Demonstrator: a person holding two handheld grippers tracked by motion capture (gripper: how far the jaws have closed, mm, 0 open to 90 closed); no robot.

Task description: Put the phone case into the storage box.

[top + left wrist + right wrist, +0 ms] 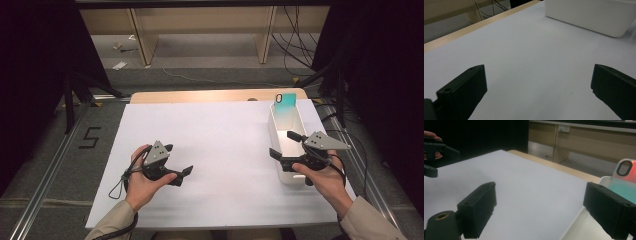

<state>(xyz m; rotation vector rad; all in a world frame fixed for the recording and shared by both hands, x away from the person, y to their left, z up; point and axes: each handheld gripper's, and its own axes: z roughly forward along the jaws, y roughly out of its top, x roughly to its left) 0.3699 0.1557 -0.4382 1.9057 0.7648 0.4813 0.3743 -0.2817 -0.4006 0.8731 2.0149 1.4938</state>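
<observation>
My left gripper (179, 159) rests low over the white sheet (220, 145) at the left, its jaws wide apart and empty; in the left gripper view (539, 82) there is bare sheet between them. My right gripper (283, 144) hovers at the near end of a white bin (276, 131) on the right, open, with nothing between its jaws (541, 205). A teal and pink phone case (285, 105) leans upright in the bin's far end, and it shows beyond the right jaw (626, 180).
The white bin (594, 15) lies along the sheet's right side. A wooden table edge (215, 95) runs behind the sheet. Cables and shelf legs stand on the floor beyond. The left gripper (436, 152) appears far left in the right gripper view.
</observation>
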